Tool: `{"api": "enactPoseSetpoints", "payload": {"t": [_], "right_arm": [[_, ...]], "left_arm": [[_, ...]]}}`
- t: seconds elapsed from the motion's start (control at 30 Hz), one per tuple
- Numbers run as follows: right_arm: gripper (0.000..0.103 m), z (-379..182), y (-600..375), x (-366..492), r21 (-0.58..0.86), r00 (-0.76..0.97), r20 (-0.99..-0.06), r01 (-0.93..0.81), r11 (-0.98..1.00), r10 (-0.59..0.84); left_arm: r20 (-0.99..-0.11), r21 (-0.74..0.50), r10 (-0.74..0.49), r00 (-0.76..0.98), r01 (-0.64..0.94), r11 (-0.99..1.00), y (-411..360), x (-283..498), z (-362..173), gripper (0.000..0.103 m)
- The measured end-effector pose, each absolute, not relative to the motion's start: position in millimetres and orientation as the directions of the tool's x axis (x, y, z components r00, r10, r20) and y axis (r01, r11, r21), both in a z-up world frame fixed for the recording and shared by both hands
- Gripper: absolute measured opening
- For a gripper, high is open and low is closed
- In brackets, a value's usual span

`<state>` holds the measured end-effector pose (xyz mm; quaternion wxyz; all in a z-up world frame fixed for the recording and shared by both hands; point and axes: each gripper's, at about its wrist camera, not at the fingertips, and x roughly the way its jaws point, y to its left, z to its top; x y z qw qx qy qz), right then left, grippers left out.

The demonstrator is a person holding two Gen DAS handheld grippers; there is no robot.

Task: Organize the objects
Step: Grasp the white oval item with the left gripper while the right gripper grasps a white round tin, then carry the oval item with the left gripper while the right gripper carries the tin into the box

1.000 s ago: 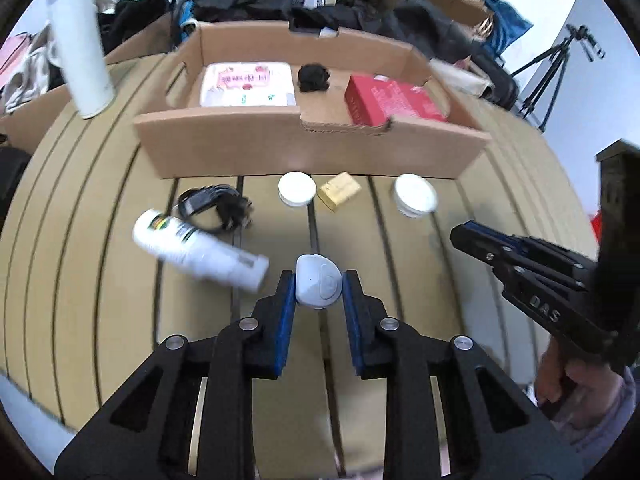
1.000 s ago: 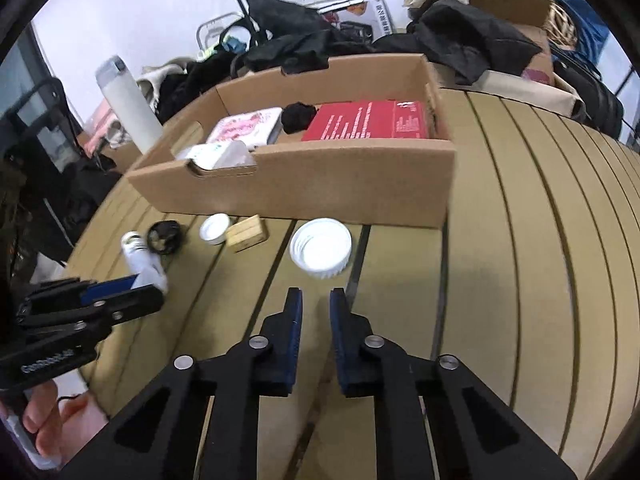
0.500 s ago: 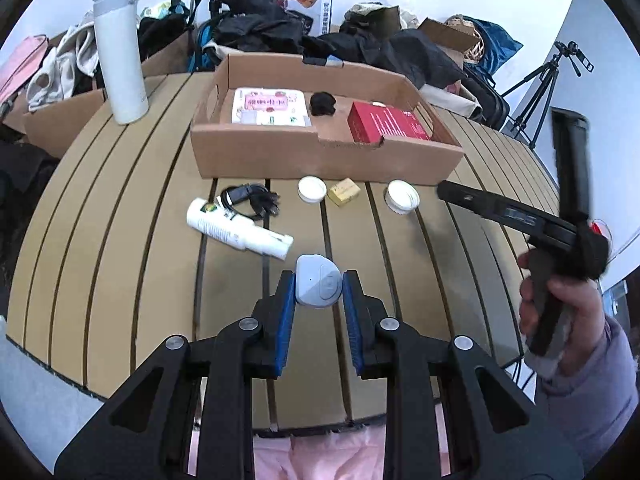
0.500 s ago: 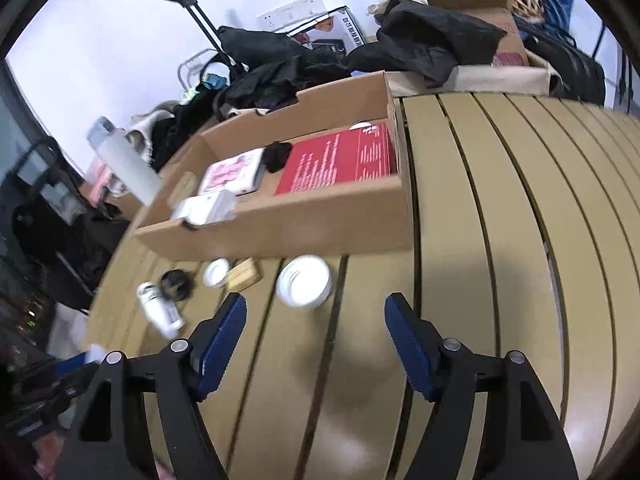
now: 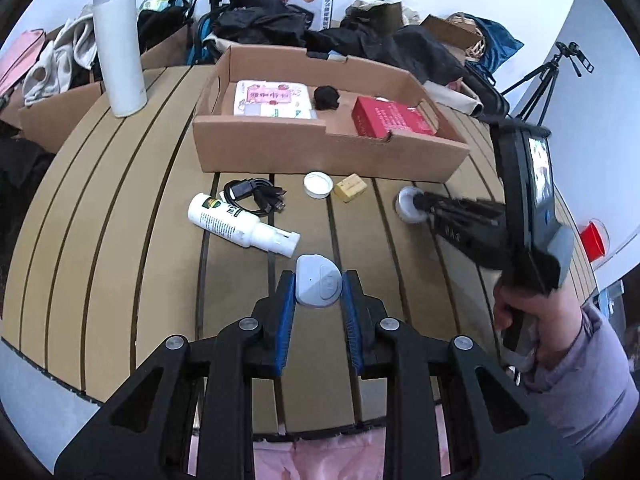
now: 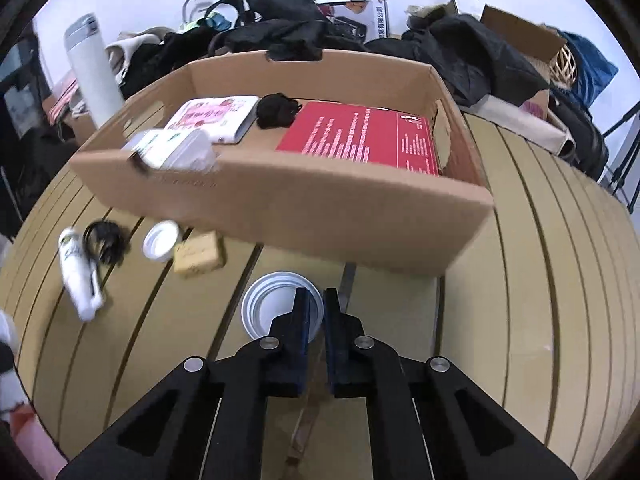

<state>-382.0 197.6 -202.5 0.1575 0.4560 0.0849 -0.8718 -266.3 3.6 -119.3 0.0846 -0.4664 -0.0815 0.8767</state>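
My left gripper is shut on a small grey-white rounded device and holds it above the slatted table. The right gripper is down at a white round lid just in front of the cardboard box. Its jaws are shut on the lid's right rim, one finger inside the lid and one outside. In the left wrist view, the right gripper touches the same lid, and a hand in a lilac sleeve holds it. The box holds a pink-white pack, a black item and a red box.
On the table before the box lie a white bottle on its side, a black cable, a small white cap and a yellow block. A tall white flask stands far left. Bags and clothes crowd the back.
The right gripper spread wide half a second ago, then dropped forward to the white lid and shut on its rim. The left gripper drew back from the box with the device still held.
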Motion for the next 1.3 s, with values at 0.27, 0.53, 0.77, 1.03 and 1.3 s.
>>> {"api": "enactPoseSetpoints", "payload": {"t": [0.27,0.53,0.77,1.03,1.3], "right_arm": [[0.006,-158.2,245.6,-274.1,0.019,-0.561,-0.806,0.293,-0.956,-0.188],[0.006,-123.8,285.1,-218.1,0.05,-0.598,-0.779,0.242,-0.969,-0.19],[0.006,-84.9,258.3,-292.3,0.046,-0.65,-0.706,0.352,-0.935,-0.279],[0.006,-101.6,193.8,-439.2,0.191,-0.524,-0.753,0.406,-0.894,-0.399],[0.006,-157.1,145.7,-493.9,0.132,-0.442,-0.833,0.427,-0.895,-0.333]], "left_arm": [[-0.768,-0.24,0.268,-0.581,-0.126,-0.962,15.6,-225.0,-92.3,0.02],[-0.748,-0.307,0.369,-0.552,-0.206,-0.929,37.4,-219.8,-89.8,0.02],[-0.708,-0.408,0.466,-0.531,-0.23,-0.883,21.0,-325.3,-65.5,0.02],[-0.793,-0.37,0.434,-0.428,-0.228,-0.901,39.8,-452.4,-124.5,0.02],[-0.806,-0.249,0.303,-0.509,-0.173,-0.953,13.1,-470.6,-146.4,0.05]]}}
